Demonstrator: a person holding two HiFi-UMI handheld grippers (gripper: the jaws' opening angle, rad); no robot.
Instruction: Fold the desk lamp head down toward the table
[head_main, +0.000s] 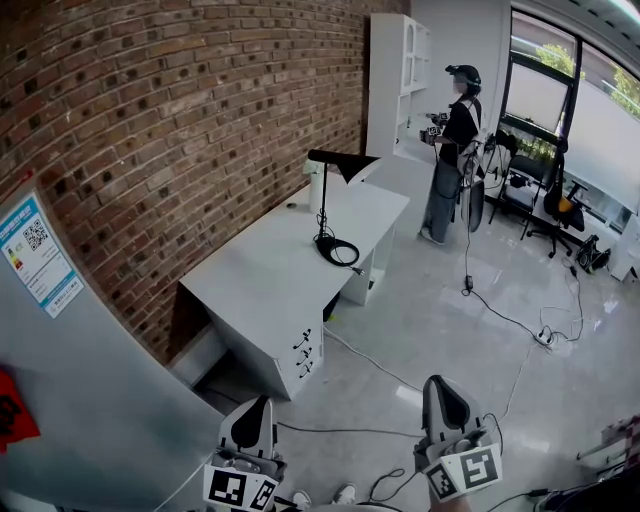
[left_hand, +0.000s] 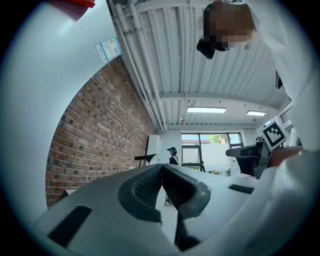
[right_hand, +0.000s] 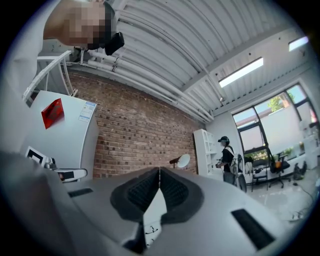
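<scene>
A black desk lamp (head_main: 323, 205) stands on the far half of a white desk (head_main: 258, 285), its stem upright, its head (head_main: 342, 161) level at the top and its round base (head_main: 337, 250) on the desktop. Far short of the desk, at the bottom of the head view, my left gripper (head_main: 253, 405) and right gripper (head_main: 441, 386) are both shut with nothing between the jaws. The lamp (left_hand: 144, 158) is small and distant in the left gripper view. In the right gripper view the lamp (right_hand: 180, 161) shows beyond the closed fingertips.
A brick wall (head_main: 180, 120) runs behind the desk. A grey cabinet (head_main: 80, 380) with a blue label stands at the near left. Cables and a power strip (head_main: 545, 338) lie on the floor. A person (head_main: 452, 150) stands near a white shelf (head_main: 398, 70), with an office chair (head_main: 560, 205) beyond.
</scene>
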